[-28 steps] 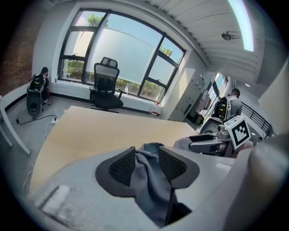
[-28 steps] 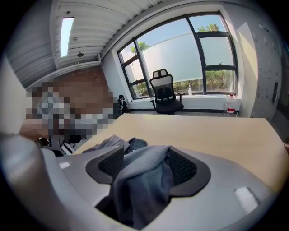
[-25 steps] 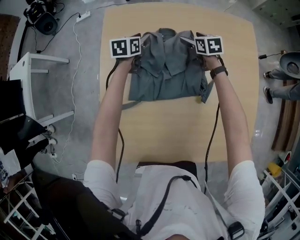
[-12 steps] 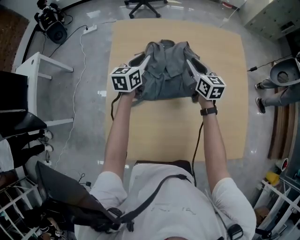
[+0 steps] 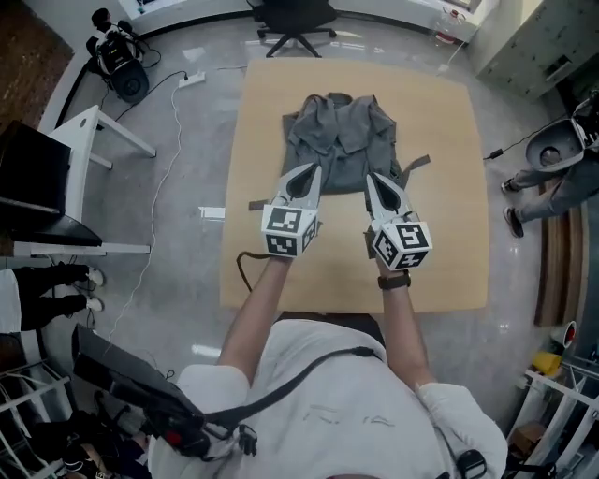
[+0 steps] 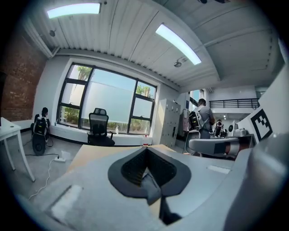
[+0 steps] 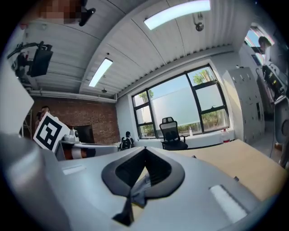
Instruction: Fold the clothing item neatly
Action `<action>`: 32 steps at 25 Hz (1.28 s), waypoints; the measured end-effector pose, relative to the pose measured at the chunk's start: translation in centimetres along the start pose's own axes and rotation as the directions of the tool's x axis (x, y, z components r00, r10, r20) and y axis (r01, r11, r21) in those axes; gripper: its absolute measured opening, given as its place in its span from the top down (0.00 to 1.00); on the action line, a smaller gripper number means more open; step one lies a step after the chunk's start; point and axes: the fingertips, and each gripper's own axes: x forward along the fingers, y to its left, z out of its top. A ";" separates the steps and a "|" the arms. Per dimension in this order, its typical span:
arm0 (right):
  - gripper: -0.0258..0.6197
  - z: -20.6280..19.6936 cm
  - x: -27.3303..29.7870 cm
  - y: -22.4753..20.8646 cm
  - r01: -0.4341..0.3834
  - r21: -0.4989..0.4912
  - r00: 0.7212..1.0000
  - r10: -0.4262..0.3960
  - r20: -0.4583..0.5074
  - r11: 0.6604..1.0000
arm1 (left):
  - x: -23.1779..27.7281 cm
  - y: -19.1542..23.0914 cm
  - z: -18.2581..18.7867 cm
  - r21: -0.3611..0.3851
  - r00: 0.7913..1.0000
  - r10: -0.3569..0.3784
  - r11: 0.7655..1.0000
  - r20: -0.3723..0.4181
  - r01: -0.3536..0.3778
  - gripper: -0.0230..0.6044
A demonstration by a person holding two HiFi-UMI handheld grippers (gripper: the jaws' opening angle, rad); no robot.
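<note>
The left tool (image 5: 312, 170) and right tool (image 5: 369, 177) have just closed, jaws together with nothing between them. The folded grey shirt (image 5: 342, 131) lies on the worktop (image 5: 449, 234), just ahead of and below their tips.

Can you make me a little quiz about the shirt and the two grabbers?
1. True or false: the shirt lies on a wooden table.
2. What do the left gripper and right gripper pinch? A) a cable B) shirt cloth C) nothing
3. Fill in: past the table's far edge stands a black office ____.
Key: 1 true; 2 B; 3 chair.
</note>
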 end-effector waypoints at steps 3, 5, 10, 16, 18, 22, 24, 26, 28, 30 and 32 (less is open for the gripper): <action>0.95 0.3 -3.1 2.7 0.015 -0.002 1.000 -0.015 0.027 1.000 | -3.0 -3.0 0.3 0.070 1.000 -0.014 0.997 0.025 0.012 0.97; 0.95 -0.4 -4.6 3.6 0.021 -0.004 1.000 -0.020 0.022 1.000 | -4.3 -5.1 -0.2 0.155 0.999 -0.019 0.988 0.029 0.014 0.96; 0.95 -0.9 -9.4 6.1 -0.032 0.009 0.999 0.032 0.031 0.999 | -9.6 -8.3 -1.4 0.057 0.997 0.015 0.998 0.079 -0.020 0.96; 0.95 -0.4 -20.0 9.1 -0.026 -0.195 0.998 0.035 0.043 0.980 | -17.2 -13.8 -2.8 -0.022 0.989 0.100 0.995 0.109 -0.099 0.96; 0.95 -0.5 -23.4 10.9 -0.050 -0.213 0.997 0.062 0.048 0.976 | -19.5 -16.2 -3.6 -0.054 0.989 0.108 0.993 0.104 -0.103 0.96; 0.95 -2.4 -27.2 12.6 -0.075 -0.129 0.997 0.078 0.016 0.989 | -22.6 -19.6 -3.9 -0.043 0.990 0.092 0.995 0.108 -0.088 0.96; 0.95 -2.2 -28.0 12.6 -0.064 -0.105 0.997 0.067 0.024 0.992 | -23.5 -20.5 -2.2 -0.022 0.987 0.073 0.997 0.146 -0.071 0.96; 0.95 -1.3 -28.2 12.4 -0.048 -0.095 0.998 0.052 0.041 0.994 | -24.1 -20.9 -0.2 0.001 0.981 0.057 0.998 0.187 -0.058 0.96; 0.95 -0.5 -28.4 12.3 -0.027 -0.093 0.998 0.033 0.060 0.995 | -24.6 -21.0 0.9 0.030 0.976 0.043 0.998 0.214 -0.051 0.96; 0.95 0.0 -28.3 12.4 -0.007 -0.085 0.997 0.013 0.071 0.996 | -24.7 -20.8 1.3 0.058 0.975 0.035 0.997 0.221 -0.049 0.96; 0.95 0.0 -27.9 13.1 -0.009 -0.083 0.998 0.015 0.066 0.997 | -24.9 -20.2 1.3 0.069 0.974 0.040 0.996 0.221 -0.057 0.96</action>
